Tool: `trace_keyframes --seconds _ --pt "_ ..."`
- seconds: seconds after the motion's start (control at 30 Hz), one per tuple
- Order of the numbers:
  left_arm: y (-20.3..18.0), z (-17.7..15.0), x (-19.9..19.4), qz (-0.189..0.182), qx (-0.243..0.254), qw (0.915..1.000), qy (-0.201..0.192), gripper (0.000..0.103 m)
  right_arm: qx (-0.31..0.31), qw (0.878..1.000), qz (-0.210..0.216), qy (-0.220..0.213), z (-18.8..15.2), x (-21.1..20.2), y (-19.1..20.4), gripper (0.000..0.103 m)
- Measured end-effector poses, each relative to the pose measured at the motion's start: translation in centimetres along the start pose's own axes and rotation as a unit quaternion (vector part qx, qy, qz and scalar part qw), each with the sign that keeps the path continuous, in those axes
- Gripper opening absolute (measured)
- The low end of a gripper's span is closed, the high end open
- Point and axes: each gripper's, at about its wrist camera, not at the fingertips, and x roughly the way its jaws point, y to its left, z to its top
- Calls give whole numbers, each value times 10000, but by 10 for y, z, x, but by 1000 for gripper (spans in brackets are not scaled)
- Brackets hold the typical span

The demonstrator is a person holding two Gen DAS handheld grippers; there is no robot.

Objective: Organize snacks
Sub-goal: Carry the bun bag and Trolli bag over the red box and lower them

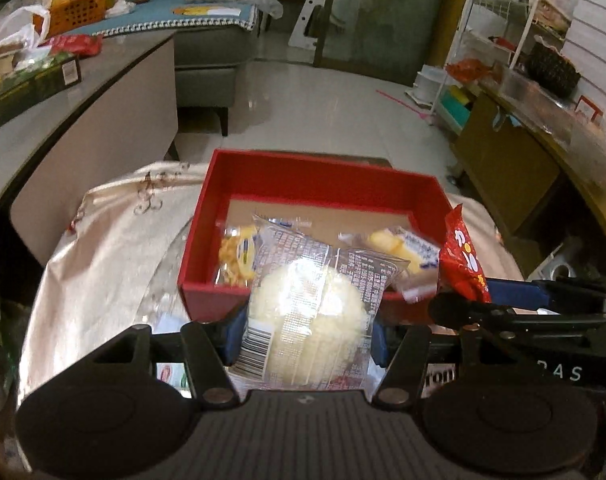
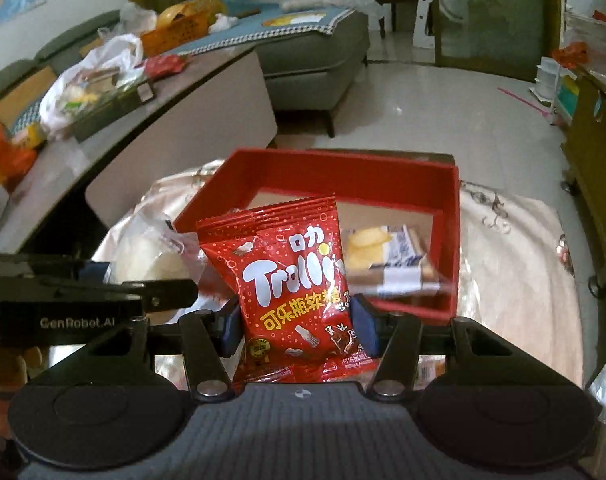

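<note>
A round, pale cream bun in a clear printed plastic wrapper (image 1: 307, 316) is gripped between the blue pads of the left gripper (image 1: 303, 340), held above the near wall of the open red cardboard box (image 1: 303, 176). A red foil packet of Trolli gummy sweets (image 2: 293, 292) is clamped upright between the blue pads of the right gripper (image 2: 297, 326), likewise in front of the box's near wall. The two grippers are held side by side, and in each wrist view the other gripper's black frame is seen at the edge.

The red box is set on a small table draped with a shiny cream embroidered cloth (image 1: 115, 240), toward the far edge of it. Inside the box, on its brown floor, a clear packet of yellow snack pieces (image 1: 237, 258) is seen at the near left corner, and a clear blue-printed wrapper holding a yellow cake (image 2: 383, 258) is seen near the right wall.

Beyond the draped table, a long grey coffee table (image 2: 207, 92) loaded with bags and boxes is seen on the left, with a grey sofa (image 2: 315, 52) behind it.
</note>
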Motion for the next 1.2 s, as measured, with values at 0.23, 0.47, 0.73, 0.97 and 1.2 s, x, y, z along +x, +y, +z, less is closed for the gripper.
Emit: trace_keyframes --seconds 0.23,0.47,0.73,0.97,1.2 --pt "0 18 12 93 -40 9999 -134 51 70 9999 -44 -80 12 7 -8 62" --pt "-2 32 26 249 24 9994 -230 51 95 9998 -122 -88 24 18 -15 62" --pt "-8 46 45 361 93 9990 -229 51 141 9996 -247 -62 36 34 -27 62" --pt "-12 55 65 453 119 9987 -195 51 201 9992 -348 -6 44 52 -39 62" --pt "-15 59 82 545 147 9984 -89 51 238 9986 -446 150 45 69 -48 62"
